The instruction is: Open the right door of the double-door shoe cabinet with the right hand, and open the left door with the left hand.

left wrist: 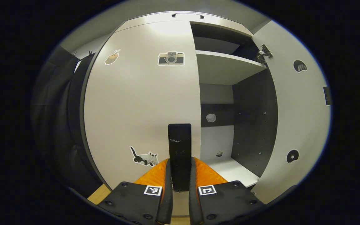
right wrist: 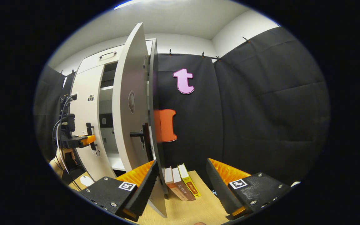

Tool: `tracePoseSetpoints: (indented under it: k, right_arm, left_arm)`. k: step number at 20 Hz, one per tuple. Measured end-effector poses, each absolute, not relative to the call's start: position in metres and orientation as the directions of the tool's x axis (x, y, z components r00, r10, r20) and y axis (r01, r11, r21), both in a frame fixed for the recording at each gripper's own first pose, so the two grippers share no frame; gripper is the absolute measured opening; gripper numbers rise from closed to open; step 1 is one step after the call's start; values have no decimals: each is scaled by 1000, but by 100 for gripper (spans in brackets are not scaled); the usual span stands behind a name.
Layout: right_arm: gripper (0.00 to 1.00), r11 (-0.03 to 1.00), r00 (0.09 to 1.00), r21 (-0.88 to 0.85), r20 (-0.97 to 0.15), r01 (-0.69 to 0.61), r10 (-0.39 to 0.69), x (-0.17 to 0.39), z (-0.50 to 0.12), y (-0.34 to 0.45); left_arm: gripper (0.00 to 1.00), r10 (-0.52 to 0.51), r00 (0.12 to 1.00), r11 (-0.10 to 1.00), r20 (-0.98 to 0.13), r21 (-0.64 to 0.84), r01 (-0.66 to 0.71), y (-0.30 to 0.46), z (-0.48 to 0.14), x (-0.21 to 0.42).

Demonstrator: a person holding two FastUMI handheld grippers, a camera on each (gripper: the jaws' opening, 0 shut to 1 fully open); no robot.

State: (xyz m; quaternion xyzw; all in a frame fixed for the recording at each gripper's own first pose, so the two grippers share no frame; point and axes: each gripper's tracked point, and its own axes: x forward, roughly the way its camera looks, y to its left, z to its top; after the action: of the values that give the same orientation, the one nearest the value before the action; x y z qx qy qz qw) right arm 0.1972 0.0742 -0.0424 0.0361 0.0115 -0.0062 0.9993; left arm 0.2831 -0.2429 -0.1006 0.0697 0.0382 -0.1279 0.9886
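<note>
No legible text or labels

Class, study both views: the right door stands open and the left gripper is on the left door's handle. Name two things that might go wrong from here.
1. The left gripper pinches only the handle's lower end, so it may slip off.
2. The open right gripper straddles the right door's bottom edge, close above the books; it could bump either.

The left tool [left wrist: 180, 178] clamps the closed left door's [left wrist: 142, 103] handle [left wrist: 179, 153], seemingly; right door [left wrist: 295, 118] stands open.
</note>
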Motion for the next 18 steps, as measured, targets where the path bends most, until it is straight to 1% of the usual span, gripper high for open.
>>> tracePoseSetpoints:
  k: [2,3,4,8,18]
  right_arm:
    - [93,998,1000,68,-16,7,-6,196,-40,75]
    - [93,998,1000,66,-13,4,-3,195,-38,76]
    - [93,998,1000,63,-9,2,-1,196,-37,76]
    - [93,998,1000,60,10,-3,2,204,-30,78]
    - [93,994,997,79,37,-73,70,212,-16,105]
  left_arm:
    - [19,-249,964,958,-93,124,260,-241,-100,278]
    - [19,-256,962,958,-89,109,265,-240,-100,276]
    - [13,-270,959,955,-89,104,278,-238,-101,274]
    - [13,-305,947,946,-100,79,313,-230,-100,249]
    - [13,-324,940,939,-102,84,333,-202,-96,215]
